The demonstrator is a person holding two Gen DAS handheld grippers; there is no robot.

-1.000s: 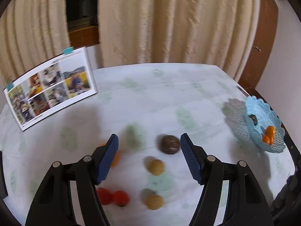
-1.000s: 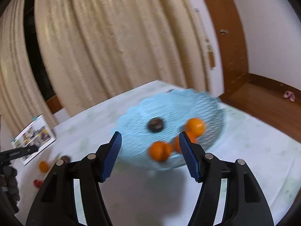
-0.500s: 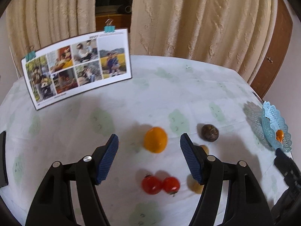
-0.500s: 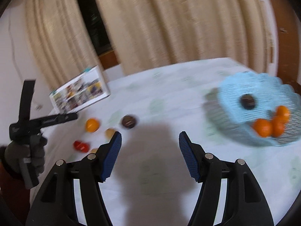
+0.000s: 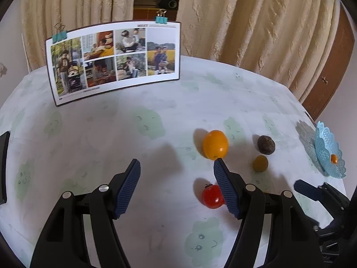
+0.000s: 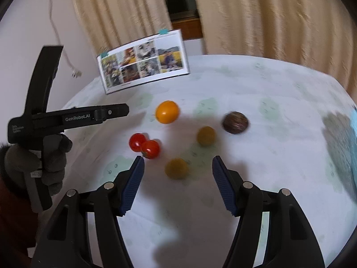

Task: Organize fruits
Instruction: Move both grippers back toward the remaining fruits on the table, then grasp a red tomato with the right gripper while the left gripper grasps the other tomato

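1. Fruits lie loose on the table [image 6: 256, 178]: a small yellow fruit [image 6: 177, 168] sits just ahead of the right gripper [image 6: 177, 184], lined up with the gap between its blue pads, which stand apart and hold nothing.
2. It looks light, round and smooth, so it will likely roll if nudged; pinching it across its widest middle with gentle pressure seems best, since soft skin may bruise.
3. Just left of that gripper's left pad, two red tomatoes [image 6: 145, 146] touch each other; these are probably the most fragile.
4. Farther ahead lie a second yellow fruit [image 6: 206, 135], an orange [image 6: 167, 112] and a dark brown fruit [image 6: 235, 122], which looks rough-skinned and firmer.
5. Left gripper [image 5: 176, 186] hangs open and empty; the orange sits just beyond its right pad.
6. A blue basket [image 5: 328, 149] stands well off to the right.
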